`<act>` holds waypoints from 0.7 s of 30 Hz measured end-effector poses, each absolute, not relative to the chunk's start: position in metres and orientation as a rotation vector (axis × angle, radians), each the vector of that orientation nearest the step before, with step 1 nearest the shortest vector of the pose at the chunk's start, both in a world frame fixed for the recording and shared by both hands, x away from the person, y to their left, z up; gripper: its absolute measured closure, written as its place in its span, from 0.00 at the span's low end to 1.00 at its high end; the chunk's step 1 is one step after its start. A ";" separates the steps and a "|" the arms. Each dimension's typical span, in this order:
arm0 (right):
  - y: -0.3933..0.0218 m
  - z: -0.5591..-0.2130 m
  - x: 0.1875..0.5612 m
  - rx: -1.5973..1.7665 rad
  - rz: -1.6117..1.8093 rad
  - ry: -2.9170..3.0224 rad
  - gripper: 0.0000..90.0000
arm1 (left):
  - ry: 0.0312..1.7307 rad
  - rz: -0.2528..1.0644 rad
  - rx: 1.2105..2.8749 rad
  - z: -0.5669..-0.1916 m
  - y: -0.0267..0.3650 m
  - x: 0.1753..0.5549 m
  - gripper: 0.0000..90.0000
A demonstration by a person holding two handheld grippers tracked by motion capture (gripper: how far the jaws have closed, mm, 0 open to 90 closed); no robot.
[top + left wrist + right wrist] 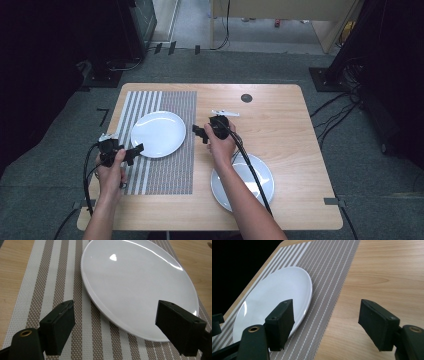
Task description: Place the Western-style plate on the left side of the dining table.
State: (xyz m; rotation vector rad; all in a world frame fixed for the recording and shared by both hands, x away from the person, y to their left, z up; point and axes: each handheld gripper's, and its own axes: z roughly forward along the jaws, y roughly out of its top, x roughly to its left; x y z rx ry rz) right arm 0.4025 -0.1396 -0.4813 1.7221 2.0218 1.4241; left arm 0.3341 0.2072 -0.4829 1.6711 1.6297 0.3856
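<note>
Between the jaws of the left gripper (pixel 115 322), in the left gripper view, sits the near rim of a white plate (pixel 135 287) on a striped placemat (pixel 60 277). Jaws spread wide, nothing gripped; one jaw is over the mat's stripes, the other over the plate's edge (touching or just above, cannot tell). Wooden table (pixel 12 277) shows past the mat on the far side of that first jaw.

High view: left gripper (pixel 131 152) held in the left hand (pixel 112 170) just beside the plate (pixel 158 133), jaws pointing at its rim, over the placemat (pixel 170 165). Right gripper (pixel 199 134) in the right hand (pixel 221 145), jaws pointing toward the mat's edge and the plate; a cable runs back from it along the forearm. Behind that hand, well away from the jaws, a second white plate (pixel 262 175) lies on the bare table (pixel 290 130), partly under the forearm. Small dark round mark (pixel 246 98) on the table farther off.

Right gripper view: right gripper (pixel 325 323) jaws apart, released, empty. Gap between them frames the placemat (pixel 329 277) edge and bare wood (pixel 384 272). The plate (pixel 279 290) lies ahead of and beyond one jaw, on the mat, apart from the jaws. A bit of the left gripper (pixel 215 323) peeks in at the frame edge past the plate.
</note>
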 end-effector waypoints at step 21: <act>-0.219 -0.464 0.354 1.707 1.364 1.984 0.27 | 1.642 0.482 1.648 -0.473 0.216 0.287 0.18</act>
